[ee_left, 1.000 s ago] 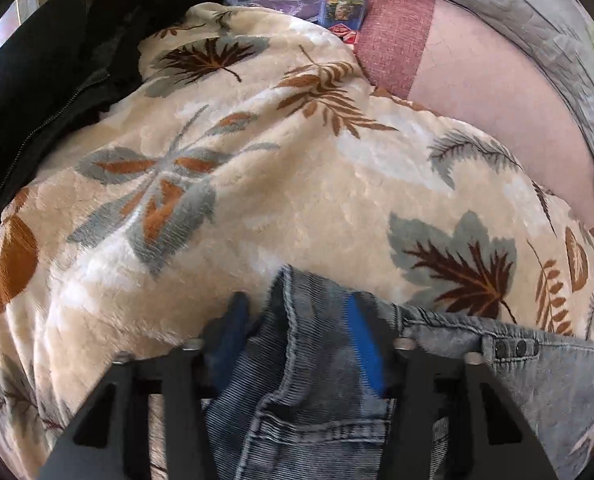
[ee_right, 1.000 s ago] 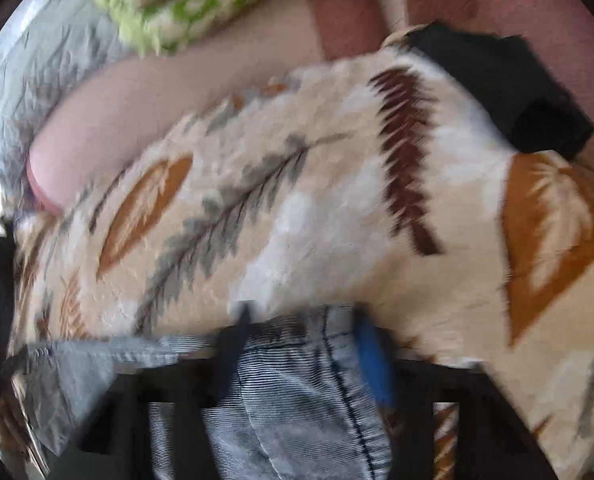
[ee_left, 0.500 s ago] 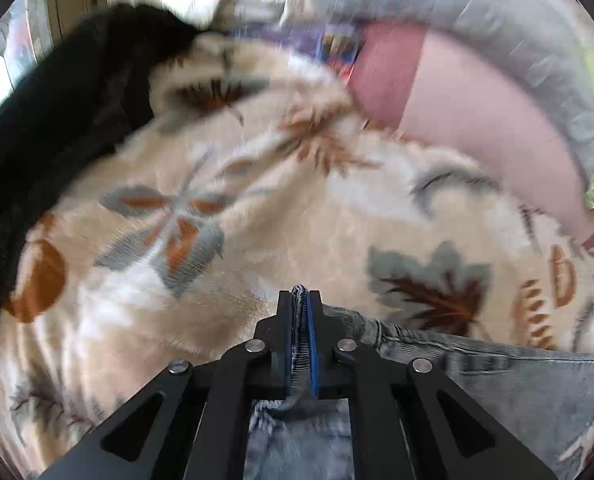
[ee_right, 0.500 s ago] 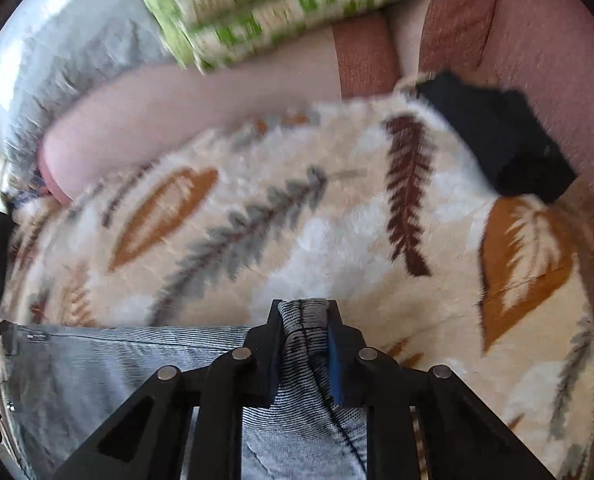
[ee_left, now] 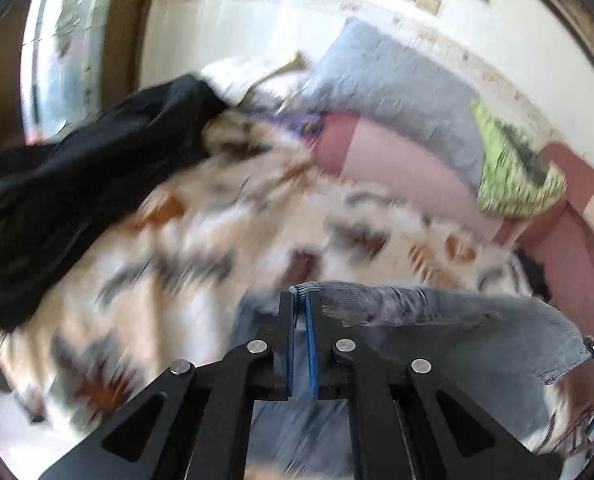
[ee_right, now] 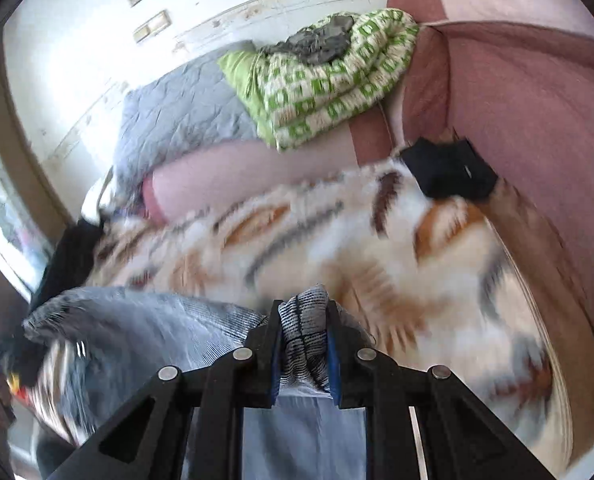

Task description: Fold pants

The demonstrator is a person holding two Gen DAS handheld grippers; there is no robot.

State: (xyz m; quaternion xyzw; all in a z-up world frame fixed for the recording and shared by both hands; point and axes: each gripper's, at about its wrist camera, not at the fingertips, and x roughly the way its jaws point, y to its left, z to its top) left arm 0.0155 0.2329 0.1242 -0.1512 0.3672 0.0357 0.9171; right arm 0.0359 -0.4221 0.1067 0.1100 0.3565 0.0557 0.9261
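I am holding the jeans point(ee_left: 437, 320) up off the blanket point(ee_left: 201, 248), a cream fleece with brown, orange and grey leaves that is spreading out ahead of both claws. My left claw point(ee_left: 299, 312) is clenched tight on a thin edge of the denim; the cloth is trailing off to its right. My right claw point(ee_right: 304, 320) is grasping a thicker bunch of the same jeans point(ee_right: 145, 320), its jaws easing apart slightly though the pads are pressing the fabric, and the rest is hanging to its left. Beyond the blanket I am seeing a pink sofa back point(ee_right: 529, 112), a grey quilt point(ee_right: 185, 108) and a green-and-white knitted throw point(ee_right: 337, 76). A black garment point(ee_left: 81, 184) is lying left of my left claw, a small black cloth point(ee_right: 449, 172) far ahead of my right, under a white wall point(ee_left: 257, 28)
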